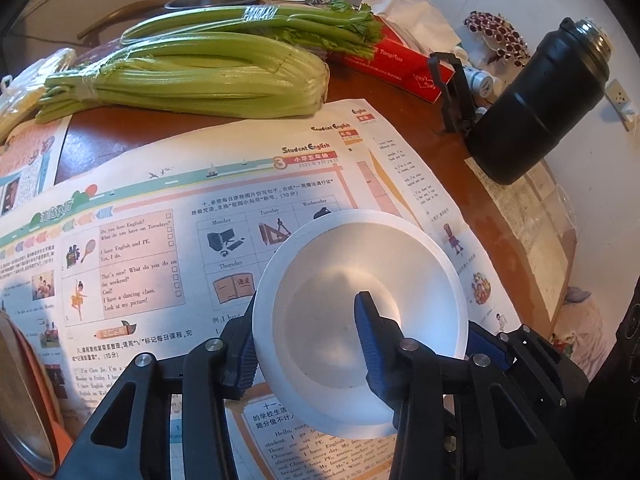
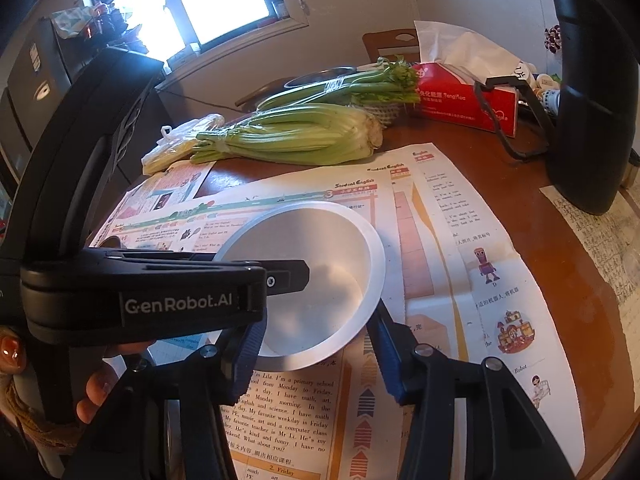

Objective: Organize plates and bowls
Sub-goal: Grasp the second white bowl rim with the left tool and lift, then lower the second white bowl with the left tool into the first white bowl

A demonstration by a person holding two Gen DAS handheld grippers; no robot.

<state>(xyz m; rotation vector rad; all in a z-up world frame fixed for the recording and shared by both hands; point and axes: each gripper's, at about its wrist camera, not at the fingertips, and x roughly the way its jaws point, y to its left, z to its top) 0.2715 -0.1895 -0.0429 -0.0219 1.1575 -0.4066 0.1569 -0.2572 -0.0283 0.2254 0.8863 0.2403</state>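
Left wrist view: the left hand-held gripper (image 1: 316, 340) pinches the white bowl (image 1: 360, 320) by its wall, one blue finger (image 1: 370, 328) inside and one outside, so it can be carried over the newspaper (image 1: 180, 240) on the desk (image 1: 420, 120). Celery (image 1: 192, 80) lies at 11 o'clock.

Right wrist view: the right hand-held gripper (image 2: 320, 356) hangs wide, holding nothing, just beside the bowl's near rim, seemingly ready to assist.
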